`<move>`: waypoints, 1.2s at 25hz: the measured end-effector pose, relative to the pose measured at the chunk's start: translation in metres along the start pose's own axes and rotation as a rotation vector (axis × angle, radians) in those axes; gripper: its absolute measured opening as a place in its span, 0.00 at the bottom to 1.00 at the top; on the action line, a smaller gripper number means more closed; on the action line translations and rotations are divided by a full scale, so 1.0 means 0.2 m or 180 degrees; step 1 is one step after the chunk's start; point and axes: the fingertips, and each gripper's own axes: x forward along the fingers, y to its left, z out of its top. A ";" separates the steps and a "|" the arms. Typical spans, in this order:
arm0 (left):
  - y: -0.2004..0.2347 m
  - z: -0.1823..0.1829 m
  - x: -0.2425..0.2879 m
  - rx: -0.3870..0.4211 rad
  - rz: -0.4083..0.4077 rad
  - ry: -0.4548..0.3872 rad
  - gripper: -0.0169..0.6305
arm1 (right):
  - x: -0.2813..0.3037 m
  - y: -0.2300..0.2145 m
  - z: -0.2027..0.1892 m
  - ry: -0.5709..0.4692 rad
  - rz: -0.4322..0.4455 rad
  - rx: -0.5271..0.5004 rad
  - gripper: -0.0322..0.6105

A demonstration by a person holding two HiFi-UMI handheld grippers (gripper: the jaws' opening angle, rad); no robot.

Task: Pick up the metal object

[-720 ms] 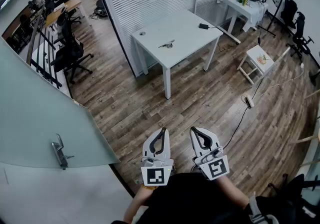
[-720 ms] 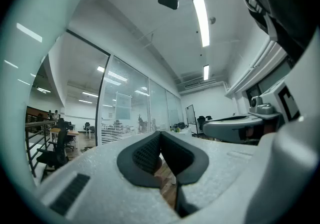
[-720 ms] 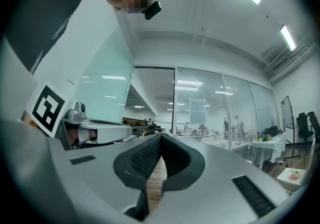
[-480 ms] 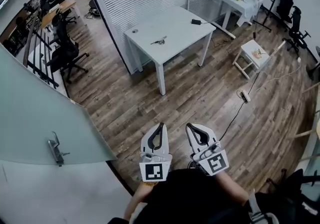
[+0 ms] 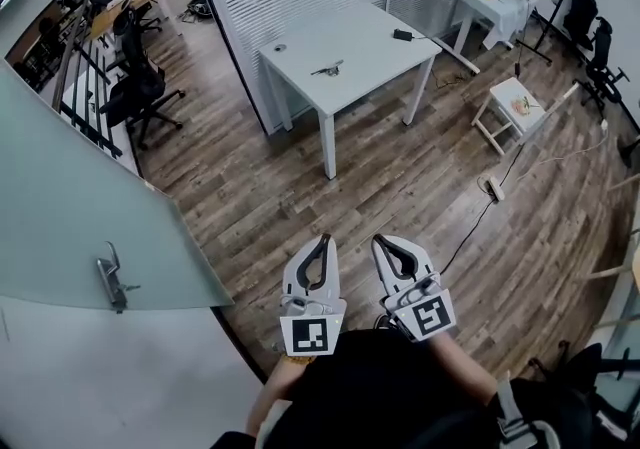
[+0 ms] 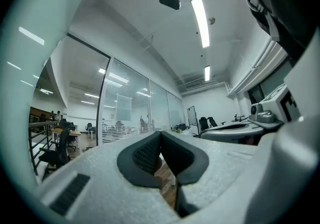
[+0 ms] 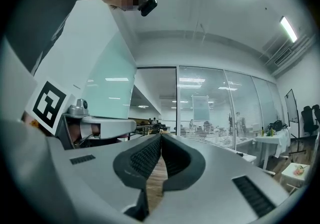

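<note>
Small grey metal object [image 5: 327, 68] on the white table [image 5: 375, 42] lies far ahead, closer in line with left gripper [image 5: 323, 236] than right gripper [image 5: 379, 240]; those 2 are clamped closed, empty.

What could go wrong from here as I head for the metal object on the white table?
Both the left gripper and the right gripper are shut; if they are not opened before arrival, they may shove the metal object across the white table. A black cable lies on the floor to the right of the path, a likely trip hazard. The object looks small and thin, so a grasp may slip.
</note>
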 end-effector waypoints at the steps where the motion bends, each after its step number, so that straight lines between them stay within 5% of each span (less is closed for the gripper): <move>1: 0.03 0.00 -0.01 -0.0015 0.0020 -0.0013 0.05 | 0.02 0.02 0.01 -0.0004 0.0000 0.0004 0.06; 15: 0.28 -0.09 -0.10 -0.0166 -0.0042 0.0019 0.05 | 0.13 0.24 -0.07 0.0286 -0.0186 -0.0151 0.06; 30: 0.37 -0.17 0.42 0.0062 -0.0022 0.0167 0.05 | 0.51 -0.23 -0.17 0.0065 -0.0288 0.0127 0.06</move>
